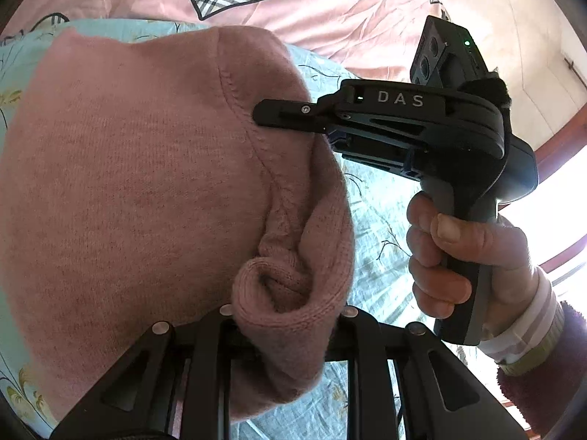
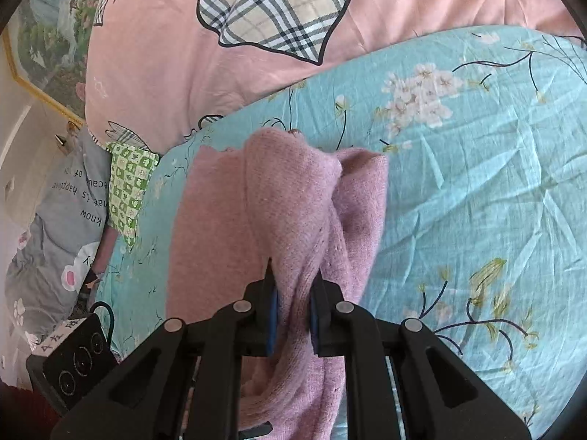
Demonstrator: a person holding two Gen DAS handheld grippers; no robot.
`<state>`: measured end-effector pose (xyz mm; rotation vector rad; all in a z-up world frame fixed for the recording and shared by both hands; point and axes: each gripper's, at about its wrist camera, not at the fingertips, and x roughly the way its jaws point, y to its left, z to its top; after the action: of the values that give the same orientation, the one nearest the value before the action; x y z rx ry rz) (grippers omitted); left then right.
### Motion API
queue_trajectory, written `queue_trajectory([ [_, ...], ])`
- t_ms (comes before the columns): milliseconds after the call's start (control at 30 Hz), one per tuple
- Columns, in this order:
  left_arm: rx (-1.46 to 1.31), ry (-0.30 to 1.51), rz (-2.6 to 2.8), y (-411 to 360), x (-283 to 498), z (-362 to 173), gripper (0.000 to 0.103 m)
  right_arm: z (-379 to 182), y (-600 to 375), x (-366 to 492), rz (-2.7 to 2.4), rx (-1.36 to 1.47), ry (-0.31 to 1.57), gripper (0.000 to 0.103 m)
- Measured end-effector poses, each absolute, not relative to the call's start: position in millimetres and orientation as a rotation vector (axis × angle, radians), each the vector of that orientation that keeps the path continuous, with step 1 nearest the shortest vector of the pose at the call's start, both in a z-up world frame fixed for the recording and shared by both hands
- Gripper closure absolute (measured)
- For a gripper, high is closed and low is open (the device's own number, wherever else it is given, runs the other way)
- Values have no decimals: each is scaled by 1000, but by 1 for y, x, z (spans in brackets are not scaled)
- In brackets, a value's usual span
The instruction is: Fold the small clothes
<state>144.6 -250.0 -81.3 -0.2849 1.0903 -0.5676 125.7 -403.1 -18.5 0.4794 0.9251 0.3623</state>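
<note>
A pink knit garment hangs in front of me above the light blue floral sheet. My left gripper is shut on a rolled edge of it at the bottom of the left wrist view. My right gripper is shut on a bunched fold of the same garment, blue pads pressed on the knit. In the left wrist view the right gripper comes in from the right, its tip at the garment's seam, held by a hand.
A pink duvet with a plaid heart lies behind the blue sheet. A grey printed pillow and a green checked cloth lie at the left. The left gripper's black body shows bottom left.
</note>
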Motion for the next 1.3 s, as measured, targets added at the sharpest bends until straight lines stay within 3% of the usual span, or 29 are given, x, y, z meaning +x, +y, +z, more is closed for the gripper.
queue_trajectory([
  [133,-251,1109,-560,-253,138,-86,76,-27,-407,124,340,478,947,87],
  [167,-252,1116,-559,-253,138,-86,74,-30,-408,125,336,487,960,83],
  [233,-260,1123,-574,-253,136,-86,64,-30,-409,122,329,485,955,79],
  [333,-255,1135,-595,-253,128,-82,53,-29,-412,118,303,474,944,69],
  [533,-245,1158,-597,-248,95,-70,45,-32,-423,101,279,510,935,40],
  [833,-362,1114,-429,-164,86,-47,30,-29,-431,88,310,576,914,28],
  [1000,-433,1113,-334,-118,125,-55,30,-28,-422,93,331,586,906,21],
  [1300,-516,1119,-324,-70,169,-66,30,-47,-411,117,317,622,962,21],
])
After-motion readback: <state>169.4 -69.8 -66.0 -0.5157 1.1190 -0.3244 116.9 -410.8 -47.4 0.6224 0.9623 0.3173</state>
